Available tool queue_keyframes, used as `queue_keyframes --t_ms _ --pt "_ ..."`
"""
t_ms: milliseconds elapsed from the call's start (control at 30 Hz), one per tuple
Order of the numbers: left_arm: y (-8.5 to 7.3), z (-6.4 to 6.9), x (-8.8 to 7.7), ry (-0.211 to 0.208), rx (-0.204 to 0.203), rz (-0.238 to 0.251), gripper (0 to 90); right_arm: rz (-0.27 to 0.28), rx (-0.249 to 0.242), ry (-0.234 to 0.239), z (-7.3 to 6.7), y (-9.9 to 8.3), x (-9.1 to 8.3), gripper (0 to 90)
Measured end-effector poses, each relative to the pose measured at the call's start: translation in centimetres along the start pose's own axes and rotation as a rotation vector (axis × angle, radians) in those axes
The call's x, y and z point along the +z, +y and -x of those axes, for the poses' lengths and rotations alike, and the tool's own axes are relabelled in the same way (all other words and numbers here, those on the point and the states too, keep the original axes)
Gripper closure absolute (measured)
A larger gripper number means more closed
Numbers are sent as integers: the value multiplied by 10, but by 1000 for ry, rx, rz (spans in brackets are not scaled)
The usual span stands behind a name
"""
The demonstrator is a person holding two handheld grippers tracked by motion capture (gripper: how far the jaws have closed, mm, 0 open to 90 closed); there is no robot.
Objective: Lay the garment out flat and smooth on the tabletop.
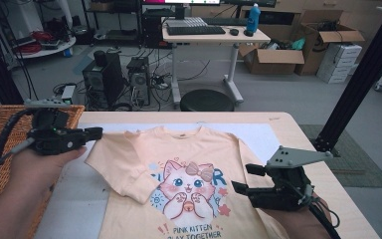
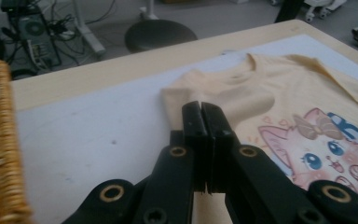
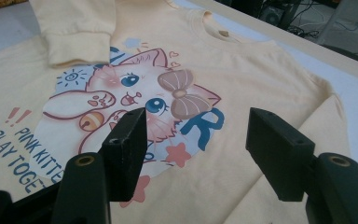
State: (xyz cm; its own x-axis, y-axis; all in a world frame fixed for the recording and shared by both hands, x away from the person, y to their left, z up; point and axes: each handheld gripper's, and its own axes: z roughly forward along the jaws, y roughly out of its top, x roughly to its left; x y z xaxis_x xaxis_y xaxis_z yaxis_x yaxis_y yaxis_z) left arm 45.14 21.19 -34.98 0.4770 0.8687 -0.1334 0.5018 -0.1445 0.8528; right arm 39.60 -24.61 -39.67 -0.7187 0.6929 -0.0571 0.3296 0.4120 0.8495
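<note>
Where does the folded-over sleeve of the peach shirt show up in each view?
High view: sleeve at left of centre, cuff beside the cat print.
Left gripper view: sleeve at centre, just beyond the shut jaws.
Right gripper view: sleeve at top left, above the print.
Shared landmark: cat print.

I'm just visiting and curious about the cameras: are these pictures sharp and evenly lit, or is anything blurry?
High view: soft, even room light, the sweatshirt fairly sharp, no strong shadows. Left gripper view: the basket at the edge is smeared and blurred, and the black left gripper up close is dark. Right gripper view: the cat print is clear, while the right gripper looks slightly soft.
</note>
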Motion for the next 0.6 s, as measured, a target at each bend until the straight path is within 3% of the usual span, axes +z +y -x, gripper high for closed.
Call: queue_keyframes --t_ms 167,467,600 --pt "-3 -21 -8 38 -33 -11 893 0 -2 -2 -1 1 0 386" --pt "-6 -27 -8 27 -51 -10 879 2 -7 -2 -3 4 -1 385" --pt "-4 -26 -9 29 -71 9 666 4 -12 -2 -5 5 -2 385"
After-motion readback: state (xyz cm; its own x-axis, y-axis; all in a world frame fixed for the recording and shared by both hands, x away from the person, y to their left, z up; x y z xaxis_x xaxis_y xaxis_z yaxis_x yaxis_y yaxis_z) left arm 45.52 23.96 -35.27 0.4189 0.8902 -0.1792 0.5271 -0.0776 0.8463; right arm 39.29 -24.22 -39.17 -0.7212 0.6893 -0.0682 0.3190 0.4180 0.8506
